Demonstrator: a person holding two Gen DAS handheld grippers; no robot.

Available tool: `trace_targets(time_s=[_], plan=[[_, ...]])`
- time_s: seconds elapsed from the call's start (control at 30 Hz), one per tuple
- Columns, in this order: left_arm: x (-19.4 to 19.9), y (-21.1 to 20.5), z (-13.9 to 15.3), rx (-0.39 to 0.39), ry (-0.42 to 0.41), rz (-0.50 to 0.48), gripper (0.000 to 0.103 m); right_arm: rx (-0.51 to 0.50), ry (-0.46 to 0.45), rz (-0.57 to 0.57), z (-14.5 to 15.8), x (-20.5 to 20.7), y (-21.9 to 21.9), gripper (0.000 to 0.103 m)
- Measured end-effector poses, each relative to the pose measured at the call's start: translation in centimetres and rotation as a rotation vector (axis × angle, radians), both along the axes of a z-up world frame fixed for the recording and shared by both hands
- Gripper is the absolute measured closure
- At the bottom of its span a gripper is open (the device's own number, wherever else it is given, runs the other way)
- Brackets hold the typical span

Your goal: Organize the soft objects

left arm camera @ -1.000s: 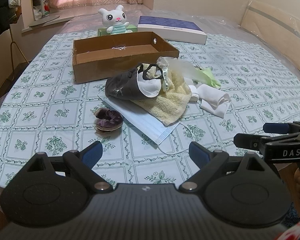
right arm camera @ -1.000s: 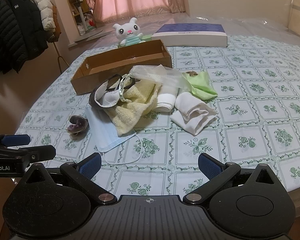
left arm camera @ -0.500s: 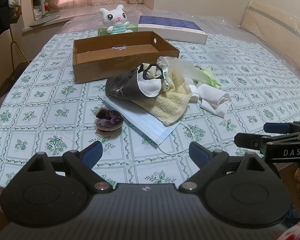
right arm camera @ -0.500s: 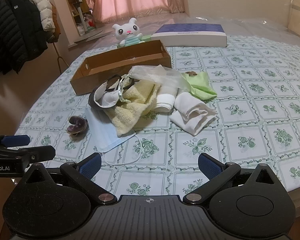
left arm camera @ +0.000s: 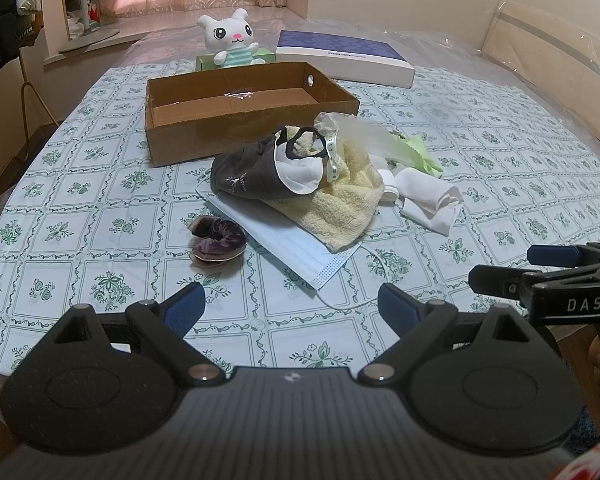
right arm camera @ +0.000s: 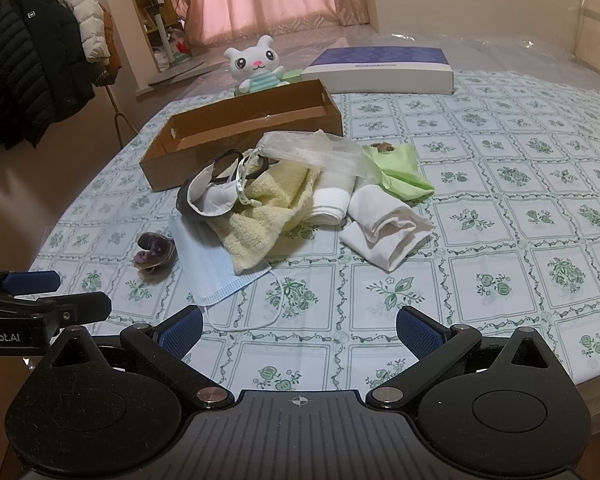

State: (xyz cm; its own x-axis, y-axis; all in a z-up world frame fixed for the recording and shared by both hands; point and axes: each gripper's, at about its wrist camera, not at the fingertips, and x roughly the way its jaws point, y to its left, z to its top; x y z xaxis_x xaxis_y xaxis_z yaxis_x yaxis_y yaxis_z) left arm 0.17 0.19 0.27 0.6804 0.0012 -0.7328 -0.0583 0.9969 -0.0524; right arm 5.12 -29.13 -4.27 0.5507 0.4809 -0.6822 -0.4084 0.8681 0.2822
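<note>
Left wrist view: bedroom, green-patterned tablecloth (left arm camera: 100, 216) over a table. Left gripper (left arm camera: 291, 307) hangs low over the near edge, jaws wide apart, nothing held. Empty cardboard box (left arm camera: 244, 112) behind a heap: dark cloth mask (left arm camera: 248, 178) on a yellow towel (left arm camera: 340, 208), blue face mask (left arm camera: 296, 244) underneath. Purple scrunchie (left arm camera: 218, 240) lies apart, nearest. Right gripper's (left arm camera: 540, 276) fingers poke in from the right.

Right wrist view: coats on a rack, pink curtains. Right gripper (right arm camera: 298, 326) jaws also spread wide, empty. White cloth (right arm camera: 384, 228) and green cloth (right arm camera: 404, 168) on the heap's right side.

Likely first pick. Best to take the loose scrunchie or a top item, pinch at a fold, lift clear, drop in the box.
</note>
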Motion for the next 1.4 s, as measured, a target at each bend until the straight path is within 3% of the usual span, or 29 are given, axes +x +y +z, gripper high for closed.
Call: trace_targets(time_s=[1.4], plan=[[1.5,0.7,-1.0,-0.005,0.029,0.009,0.011,-0.006,0.022,-0.004,-1.3,1.2,0.4,0.001]])
